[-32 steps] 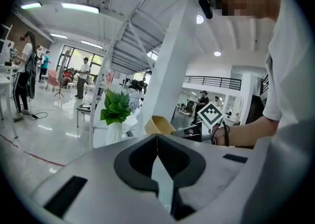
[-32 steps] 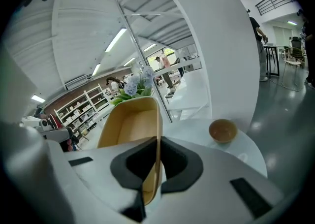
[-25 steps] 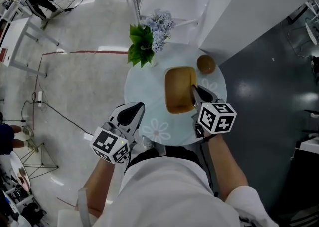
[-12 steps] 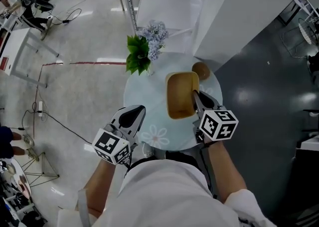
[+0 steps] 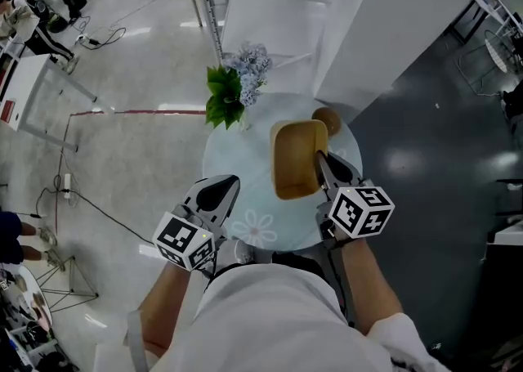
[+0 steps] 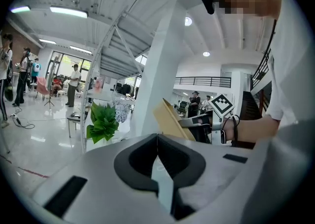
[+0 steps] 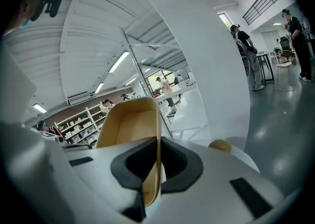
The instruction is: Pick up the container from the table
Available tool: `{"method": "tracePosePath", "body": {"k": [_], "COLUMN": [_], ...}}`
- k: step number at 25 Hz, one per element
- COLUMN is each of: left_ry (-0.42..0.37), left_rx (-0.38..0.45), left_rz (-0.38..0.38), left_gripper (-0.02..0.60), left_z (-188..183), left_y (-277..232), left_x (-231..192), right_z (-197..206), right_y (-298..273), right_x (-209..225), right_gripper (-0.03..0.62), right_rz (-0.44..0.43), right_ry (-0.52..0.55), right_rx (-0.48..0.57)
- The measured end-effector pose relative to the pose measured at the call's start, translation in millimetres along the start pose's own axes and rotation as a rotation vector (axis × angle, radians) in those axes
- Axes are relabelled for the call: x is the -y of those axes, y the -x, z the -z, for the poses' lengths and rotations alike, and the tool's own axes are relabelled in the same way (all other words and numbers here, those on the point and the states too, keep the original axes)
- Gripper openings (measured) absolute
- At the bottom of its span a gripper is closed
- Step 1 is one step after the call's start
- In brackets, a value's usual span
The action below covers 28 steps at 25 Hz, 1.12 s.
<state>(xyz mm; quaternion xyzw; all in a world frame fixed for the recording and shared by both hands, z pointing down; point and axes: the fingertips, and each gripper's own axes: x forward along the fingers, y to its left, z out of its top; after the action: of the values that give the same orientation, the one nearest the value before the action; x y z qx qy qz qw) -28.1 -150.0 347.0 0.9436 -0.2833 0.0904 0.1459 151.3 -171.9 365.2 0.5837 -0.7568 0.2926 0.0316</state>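
Round glass table [image 5: 233, 150] underneath, partly covered. Holds tan container [image 5: 296, 158] above it by right wall, right gripper [image 5: 319, 156] clamped there; grip plain only in right gripper view. Half hides brown ball [image 5: 328, 118]. Left gripper [image 5: 227, 185] clenched empty, near left.

My shirt [image 5: 270, 313] is white, short-sleeved; left gripper [image 5: 227, 182] and right gripper [image 5: 321, 158] pale grey, with black-and-white marker cubes [image 5: 359, 212].
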Motion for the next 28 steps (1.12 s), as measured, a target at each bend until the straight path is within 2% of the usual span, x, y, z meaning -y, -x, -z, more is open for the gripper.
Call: {"method": "tracePosePath", "body": {"k": [13, 28], "left_ry": [-0.005, -0.002], "left_rx": [-0.006, -0.013], "left_rz": [0.021, 0.007], "left_gripper": [0.021, 0.021], "left_z": [1.7, 5.7], "left_y": [-6.4, 0.8], "left_x": [6.0, 7.6], "right_z": [5.2, 13.7], "right_y": [9.6, 9.8], "right_x": [3.3, -3.1], "right_gripper": [0.031, 0.028], "right_rz": [-0.004, -0.034], "right_ry": [0.002, 0.018], "right_rx": [0.003, -0.018]}}
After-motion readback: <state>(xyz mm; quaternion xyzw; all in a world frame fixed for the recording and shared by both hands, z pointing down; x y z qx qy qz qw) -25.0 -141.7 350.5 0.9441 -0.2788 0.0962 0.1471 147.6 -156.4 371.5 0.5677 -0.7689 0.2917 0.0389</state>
